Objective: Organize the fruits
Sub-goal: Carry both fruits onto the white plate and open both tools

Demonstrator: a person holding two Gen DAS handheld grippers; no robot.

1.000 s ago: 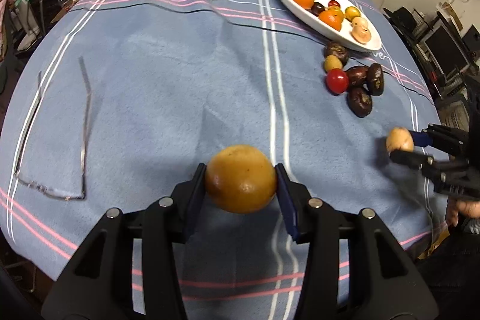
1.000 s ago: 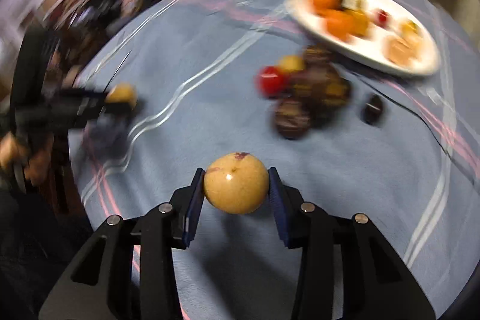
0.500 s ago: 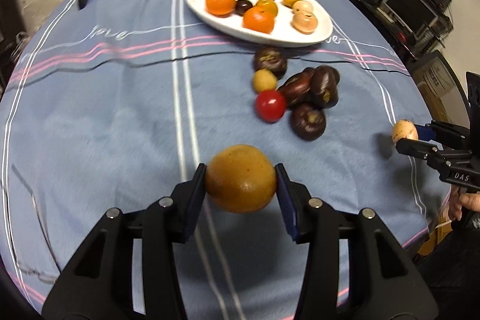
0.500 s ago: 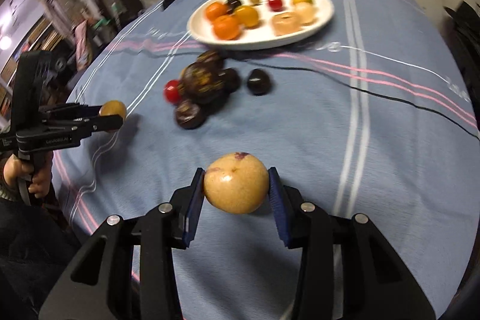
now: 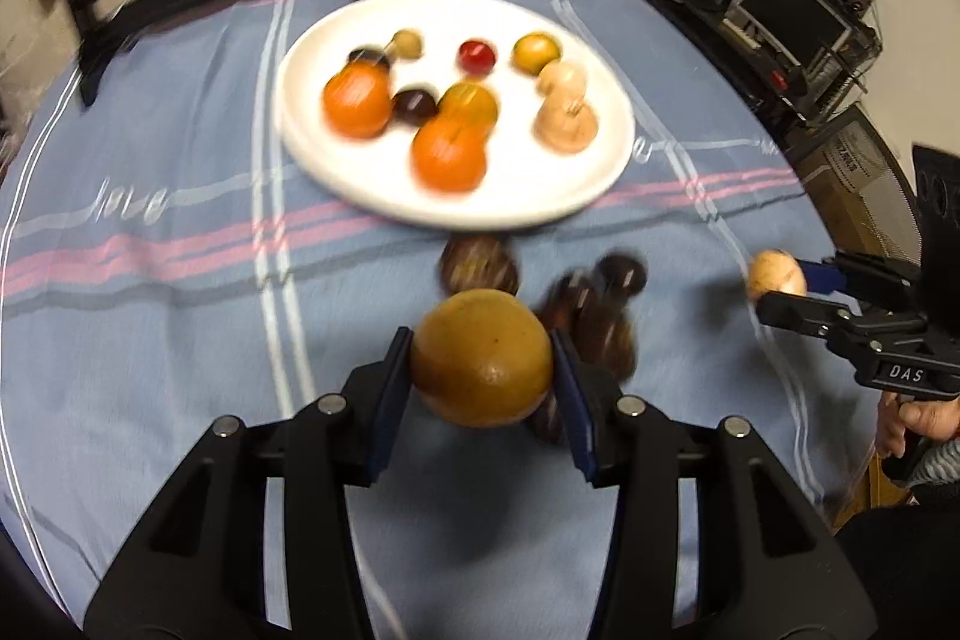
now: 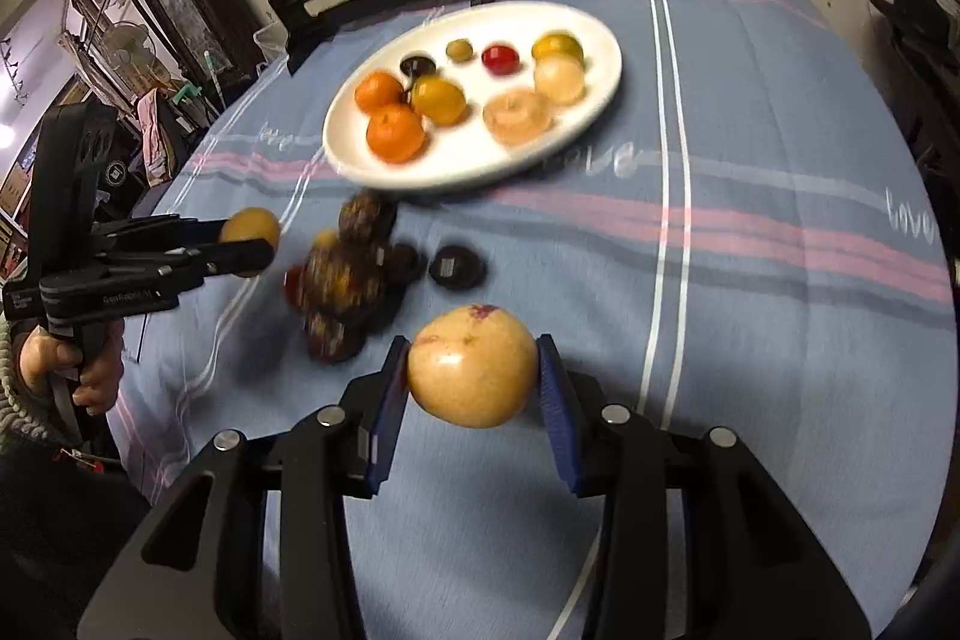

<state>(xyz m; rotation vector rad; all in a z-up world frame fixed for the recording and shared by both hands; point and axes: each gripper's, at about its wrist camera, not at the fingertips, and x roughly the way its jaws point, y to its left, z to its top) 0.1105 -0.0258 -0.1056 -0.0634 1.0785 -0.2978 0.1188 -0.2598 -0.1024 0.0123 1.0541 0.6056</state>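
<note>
My left claw (image 5: 482, 376) is clamped on a brownish-orange fruit (image 5: 482, 358) and my right claw (image 6: 474, 388) on a pale yellow fruit (image 6: 473, 366), above the tabletop (image 6: 750, 310) near the white plate (image 6: 576, 133).

white plate (image 5: 606, 172) of fruit, dark fruits (image 6: 342, 280) beside

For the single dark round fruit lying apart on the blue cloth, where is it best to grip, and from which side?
Probably from above, fingers across the widest middle of the single dark round fruit: it lies low on the blue cloth, with bare cloth on its right. The dark fruit pile crowds its left.
</note>
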